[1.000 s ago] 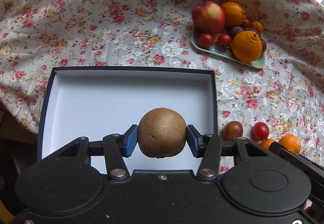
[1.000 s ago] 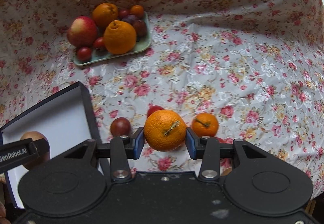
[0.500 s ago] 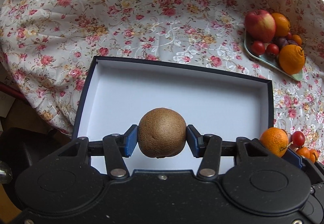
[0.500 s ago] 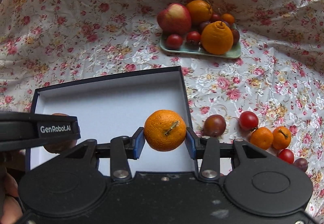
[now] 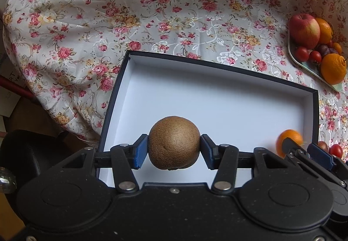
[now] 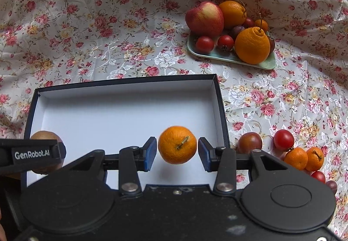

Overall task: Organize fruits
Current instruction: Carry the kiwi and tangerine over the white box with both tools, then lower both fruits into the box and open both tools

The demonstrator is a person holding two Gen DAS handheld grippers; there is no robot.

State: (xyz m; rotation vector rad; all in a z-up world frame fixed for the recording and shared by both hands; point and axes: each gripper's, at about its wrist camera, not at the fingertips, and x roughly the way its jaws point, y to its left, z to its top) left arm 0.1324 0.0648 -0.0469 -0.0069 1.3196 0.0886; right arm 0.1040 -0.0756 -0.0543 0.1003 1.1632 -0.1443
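Covering the table: floral tablecloth (image 6: 108, 23), draped and rumpled, carrying everything below.

Box: dark-rimmed box (image 6: 219, 97) with a white floor, open, nearest the cameras. No fruit rests on the visible floor; both fruits over it are in or between gripper fingers.

Plate: pale green plate (image 6: 267, 63) well beyond the box, piled with an apple (image 6: 204, 17), two oranges, tomatoes and dark plums.

Left gripper (image 5: 174, 151): pinching a brown kiwi (image 5: 174, 143) between its blue pads, both pads touching the skin. It is held roughly level above the box's near-left part, fingers pointing toward the far wall.

Right gripper (image 6: 177, 150): spread around a mandarin (image 6: 177, 144), stem toward the camera. A thin gap shows on each side, so the pads appear clear of the peel; the fruit's edges are blurred, which I read as it dropping. It is held over the near-right part of the box, level with the left one.

Loose fruit: a dark plum (image 6: 250, 143), a cherry tomato (image 6: 283, 139), two small mandarins (image 6: 304, 158) and more small fruit lie on the cloth just right of the box.

Progress: early, by my judgement. The mandarin looks like the first into the box, the kiwi next; the loose fruit is left, perhaps the plate too.
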